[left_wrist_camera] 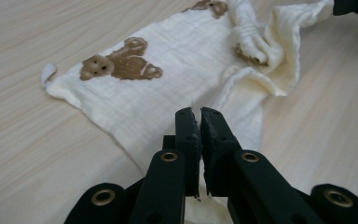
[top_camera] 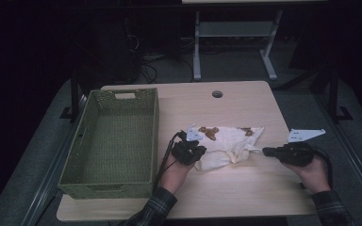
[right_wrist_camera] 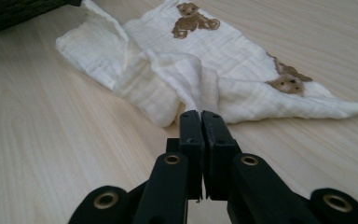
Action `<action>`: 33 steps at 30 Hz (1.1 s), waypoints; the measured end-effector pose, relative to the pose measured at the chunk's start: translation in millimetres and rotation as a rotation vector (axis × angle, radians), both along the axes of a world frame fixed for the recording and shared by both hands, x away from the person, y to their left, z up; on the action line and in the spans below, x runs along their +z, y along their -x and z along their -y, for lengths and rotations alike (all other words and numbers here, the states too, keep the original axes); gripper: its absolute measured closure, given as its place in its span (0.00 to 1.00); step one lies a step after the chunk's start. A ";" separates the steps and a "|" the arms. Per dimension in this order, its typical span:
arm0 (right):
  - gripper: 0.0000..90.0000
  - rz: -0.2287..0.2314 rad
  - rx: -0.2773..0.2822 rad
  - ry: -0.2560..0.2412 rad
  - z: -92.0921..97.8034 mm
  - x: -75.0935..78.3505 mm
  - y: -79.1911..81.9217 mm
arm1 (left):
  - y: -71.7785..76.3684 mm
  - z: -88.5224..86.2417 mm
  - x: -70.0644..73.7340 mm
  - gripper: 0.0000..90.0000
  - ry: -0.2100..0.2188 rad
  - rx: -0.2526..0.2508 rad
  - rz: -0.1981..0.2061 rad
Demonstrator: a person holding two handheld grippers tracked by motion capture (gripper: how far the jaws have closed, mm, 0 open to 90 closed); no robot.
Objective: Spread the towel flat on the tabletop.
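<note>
High view: I see the cloth (top_camera: 227,141) lying crumpled near the middle of the table (top_camera: 245,193), just right of the green basket (top_camera: 118,141), with one gripper at each end of it.
Cloth: cream muslin printed with brown bears, part flat and part bunched into a ridge; it rests on the table and not in the basket.
Left gripper (left_wrist_camera: 199,122): my fingers are pressed together over the near edge of the cloth. A thin wisp of fabric shows between the tips in the left gripper view, so I judge they pinch that edge, though the bite is slight.
Right gripper (right_wrist_camera: 200,122): fingers pressed together, tips right at the bunched fold of the cloth. I cannot tell from the right gripper view whether fabric is caught between them or they merely touch it.
Why held so: with a grip at opposite ends I can pull the cloth taut and spread it flat, which I judge to be the step in hand before folding it.
Basket: open and bare inside, set beside the cloth on the left, likely so the finished cloth has a short way to go.
Risk: a shallow pinch on thin muslin may slip once I pull, so I would want a firm hold on both sides first.
</note>
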State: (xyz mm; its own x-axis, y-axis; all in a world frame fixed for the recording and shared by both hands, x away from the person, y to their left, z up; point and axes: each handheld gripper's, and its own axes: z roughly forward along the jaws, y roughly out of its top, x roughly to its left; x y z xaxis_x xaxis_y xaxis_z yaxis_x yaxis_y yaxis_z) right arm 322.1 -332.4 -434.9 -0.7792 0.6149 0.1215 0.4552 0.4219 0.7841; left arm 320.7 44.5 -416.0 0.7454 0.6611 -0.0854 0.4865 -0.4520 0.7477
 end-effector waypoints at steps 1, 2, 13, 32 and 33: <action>0.97 0.002 0.001 -0.004 4.7 1.1 4.3 | 2.8 -0.9 1.6 0.95 0.002 -0.005 -0.001; 0.97 0.004 -0.002 -0.008 7.4 1.7 7.0 | 7.7 -1.6 4.0 0.95 0.009 -0.007 0.001; 0.97 -0.006 -0.044 -0.009 46.7 1.0 48.4 | 44.4 -8.9 13.6 0.95 0.041 -0.043 -0.002; 0.96 -0.092 0.018 0.028 54.0 -24.5 111.7 | 86.2 -13.8 -5.7 0.93 -0.022 -0.120 -0.117; 0.90 -0.098 0.021 0.026 54.2 -25.5 111.6 | 85.7 -13.6 -5.3 0.87 -0.020 -0.118 -0.113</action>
State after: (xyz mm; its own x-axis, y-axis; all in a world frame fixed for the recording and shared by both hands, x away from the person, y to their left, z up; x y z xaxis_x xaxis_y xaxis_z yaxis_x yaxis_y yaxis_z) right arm 210.4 -386.5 -460.4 -0.7774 0.6021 0.1817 0.5196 0.4520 0.7251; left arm 235.0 58.0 -421.3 0.8041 0.5723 -0.1610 0.5101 -0.5249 0.6814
